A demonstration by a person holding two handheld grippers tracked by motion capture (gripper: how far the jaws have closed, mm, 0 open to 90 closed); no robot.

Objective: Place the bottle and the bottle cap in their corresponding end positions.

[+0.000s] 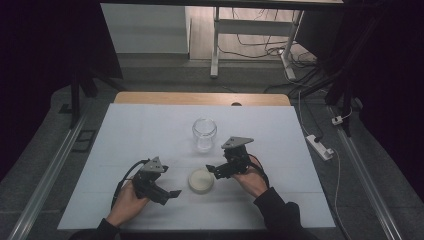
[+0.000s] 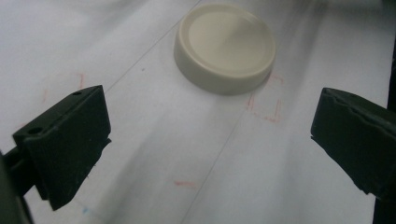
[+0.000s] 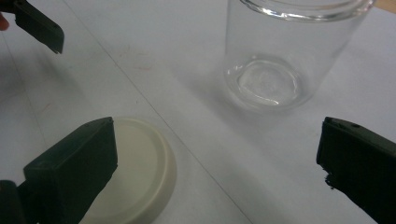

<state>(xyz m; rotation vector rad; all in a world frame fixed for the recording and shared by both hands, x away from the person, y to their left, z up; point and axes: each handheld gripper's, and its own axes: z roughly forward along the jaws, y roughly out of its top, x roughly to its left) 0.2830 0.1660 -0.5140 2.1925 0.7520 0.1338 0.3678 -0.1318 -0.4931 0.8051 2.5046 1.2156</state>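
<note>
In the left gripper view, the jaws of the left gripper are spread wide at the lower corners of the frame, with nothing held between them, and bare white table is seen in the gap. Beyond them, in the upper middle of that frame, a cream lid is laid flat on the table, apart from both jaws. In the right gripper view, the jaws of the right gripper are likewise held apart and empty; the same lid is partly covered by the jaw at the lower left (whether it is touched cannot be told), and a clear glass jar is stood upright at the upper right. In the high view, the lid is placed at lower centre between the left gripper and the right gripper, and the jar is set just above it.
</note>
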